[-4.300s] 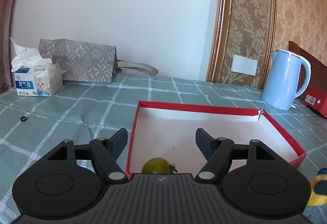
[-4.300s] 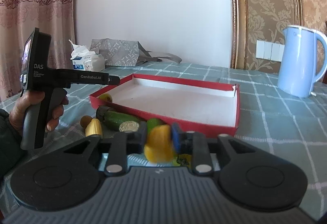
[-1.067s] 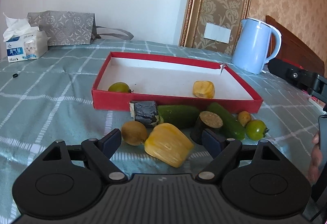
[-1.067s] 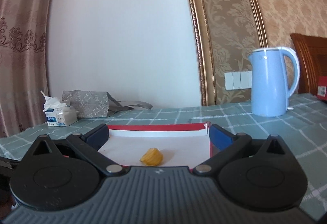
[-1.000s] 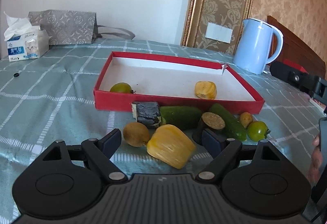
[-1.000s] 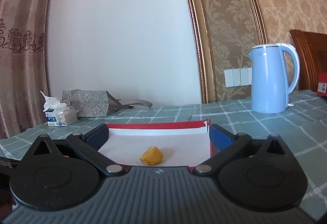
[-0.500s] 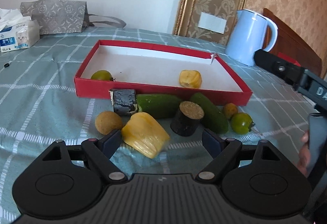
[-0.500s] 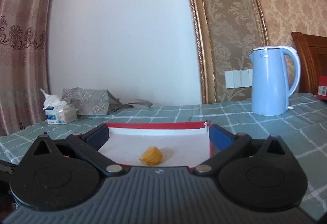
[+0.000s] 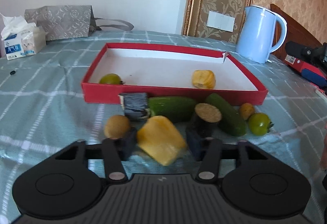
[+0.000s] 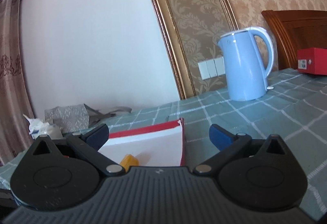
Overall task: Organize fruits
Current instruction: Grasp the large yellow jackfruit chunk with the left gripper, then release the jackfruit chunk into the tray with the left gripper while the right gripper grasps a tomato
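In the left wrist view my left gripper [image 9: 161, 145] is closed on a large yellow fruit piece [image 9: 161, 143] just in front of a red tray [image 9: 173, 93]. The tray holds a green tomato [image 9: 110, 79] and a small yellow fruit piece [image 9: 203, 79]. In front of the tray lie a brown kiwi [image 9: 117, 129], two cucumbers [image 9: 171, 108], a dark cut chunk [image 9: 206, 119], a dark block [image 9: 135, 105], a small brown fruit [image 9: 246, 110] and a green tomato [image 9: 259, 123]. My right gripper [image 10: 158, 135] is open and empty above the tray's right end [image 10: 181, 142], over the yellow piece [image 10: 129, 160].
A blue kettle [image 9: 260, 34] stands right of the tray. A tissue box [image 9: 20, 42] and a grey paper bag [image 9: 61, 21] sit at the back left. A red box [image 10: 311, 60] lies at the far right. A small black ring [image 9: 12, 72] lies on the checked cloth.
My left gripper's fingers have closed onto the large yellow fruit piece. My right gripper has tilted and shifted right over the tray's end, still open.
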Action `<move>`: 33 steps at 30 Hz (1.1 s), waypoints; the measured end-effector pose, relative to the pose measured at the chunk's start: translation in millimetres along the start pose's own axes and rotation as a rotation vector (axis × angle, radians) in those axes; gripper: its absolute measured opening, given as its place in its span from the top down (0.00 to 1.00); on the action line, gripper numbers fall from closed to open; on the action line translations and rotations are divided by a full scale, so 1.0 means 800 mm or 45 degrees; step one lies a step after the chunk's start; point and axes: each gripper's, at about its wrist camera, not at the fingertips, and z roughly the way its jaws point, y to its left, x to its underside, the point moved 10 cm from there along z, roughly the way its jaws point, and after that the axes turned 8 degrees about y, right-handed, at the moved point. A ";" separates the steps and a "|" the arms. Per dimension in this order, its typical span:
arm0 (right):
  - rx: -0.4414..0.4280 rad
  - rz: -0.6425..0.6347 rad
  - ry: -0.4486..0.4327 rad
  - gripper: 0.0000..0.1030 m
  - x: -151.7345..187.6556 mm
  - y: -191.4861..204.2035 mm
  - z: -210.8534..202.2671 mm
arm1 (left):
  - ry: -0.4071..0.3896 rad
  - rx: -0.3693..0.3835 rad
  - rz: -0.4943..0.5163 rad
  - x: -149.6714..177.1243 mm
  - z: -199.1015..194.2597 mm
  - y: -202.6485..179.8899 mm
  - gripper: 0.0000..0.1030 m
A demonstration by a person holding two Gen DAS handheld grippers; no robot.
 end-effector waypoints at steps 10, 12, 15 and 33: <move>0.055 -0.050 0.048 0.00 0.008 -0.011 -0.006 | -0.025 0.130 -0.100 0.000 -0.006 0.010 0.52; 0.058 -0.063 0.081 0.00 0.014 -0.019 -0.012 | -0.030 0.163 -0.131 0.000 -0.006 0.014 0.52; 0.022 -0.094 0.154 0.00 0.028 -0.022 -0.022 | -0.029 0.162 -0.128 0.000 -0.006 0.013 0.52; -0.081 -0.531 0.483 0.46 0.099 0.067 0.003 | -0.043 0.163 -0.143 0.004 -0.018 0.021 0.52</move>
